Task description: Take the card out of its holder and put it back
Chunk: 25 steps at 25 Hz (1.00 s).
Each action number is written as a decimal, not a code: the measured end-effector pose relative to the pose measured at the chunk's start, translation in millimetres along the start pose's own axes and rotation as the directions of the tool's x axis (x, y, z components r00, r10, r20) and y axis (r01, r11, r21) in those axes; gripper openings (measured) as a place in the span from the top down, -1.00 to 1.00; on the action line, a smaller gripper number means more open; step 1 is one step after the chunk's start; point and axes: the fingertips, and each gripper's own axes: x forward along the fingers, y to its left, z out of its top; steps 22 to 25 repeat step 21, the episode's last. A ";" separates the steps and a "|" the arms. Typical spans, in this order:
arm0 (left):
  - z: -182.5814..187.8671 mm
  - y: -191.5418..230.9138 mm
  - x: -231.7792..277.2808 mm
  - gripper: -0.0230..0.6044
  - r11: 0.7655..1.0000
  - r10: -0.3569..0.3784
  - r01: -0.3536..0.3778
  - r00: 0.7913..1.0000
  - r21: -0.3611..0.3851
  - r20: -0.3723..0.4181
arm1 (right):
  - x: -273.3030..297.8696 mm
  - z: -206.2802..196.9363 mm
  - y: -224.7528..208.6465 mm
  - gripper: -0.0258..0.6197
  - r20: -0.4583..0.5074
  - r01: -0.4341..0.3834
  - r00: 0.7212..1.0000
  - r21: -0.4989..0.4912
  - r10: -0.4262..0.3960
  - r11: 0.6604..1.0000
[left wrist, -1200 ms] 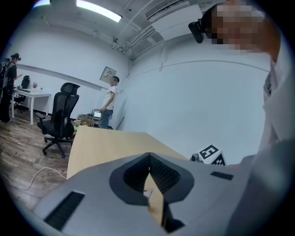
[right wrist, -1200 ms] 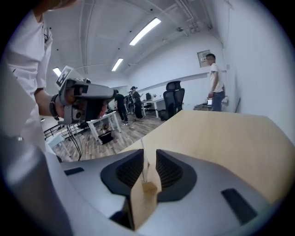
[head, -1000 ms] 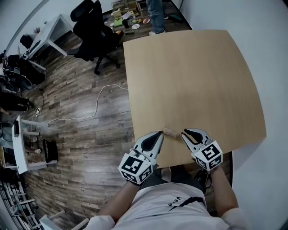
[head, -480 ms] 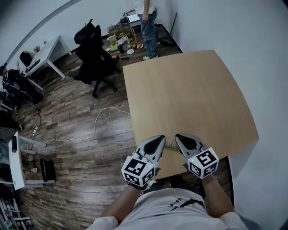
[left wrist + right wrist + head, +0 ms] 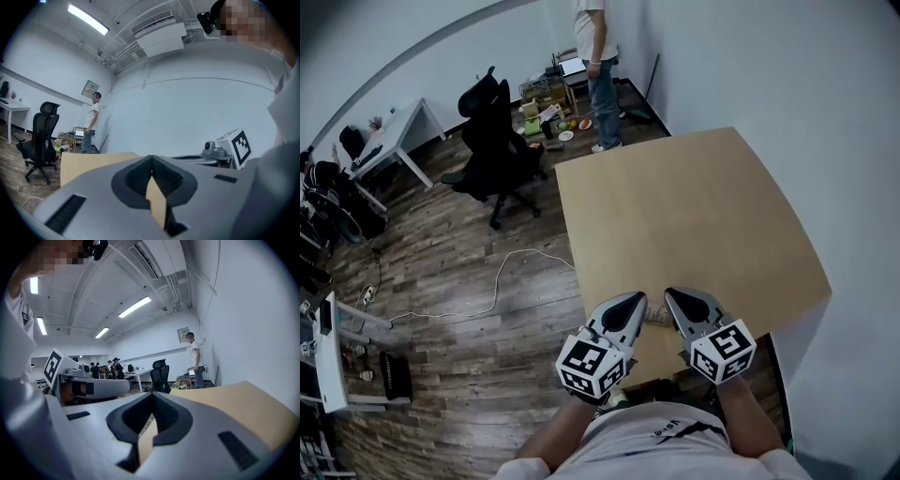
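Left hand-held gripper (image 5: 630,302) and right hand-held gripper (image 5: 673,298) side by side over the bench (image 5: 694,216) near edge, small item (image 5: 657,316) between them, probably the card holder. Office chair (image 5: 497,141) on floor (image 5: 450,244) left of bench's far corner. Desk (image 5: 398,127) further left of the chair. Cable (image 5: 496,286) on floor left of bench. Person (image 5: 598,56) beyond far end, by wall (image 5: 750,75).

There is one light wooden bench (image 5: 694,216), one small tan block (image 5: 657,316) and two grey tools, left tool (image 5: 636,300) and right tool (image 5: 672,295). Also one black office chair (image 5: 495,145), one white desk (image 5: 396,129), one white cable (image 5: 497,281) and one standing person in a white shirt (image 5: 598,56).
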 end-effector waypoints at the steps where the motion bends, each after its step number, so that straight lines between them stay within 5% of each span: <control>1: 1.9 -2.0 -2.0 0.89 1.000 -0.002 0.002 1.000 0.000 0.002 | -2.9 1.3 1.3 0.88 0.000 0.004 1.000 0.002 -0.004 1.000; 25: -2.0 -7.4 -6.2 0.89 1.000 0.007 -0.007 1.000 -0.010 0.009 | -10.8 -5.0 0.1 0.88 -0.001 0.008 1.000 0.008 -0.008 1.000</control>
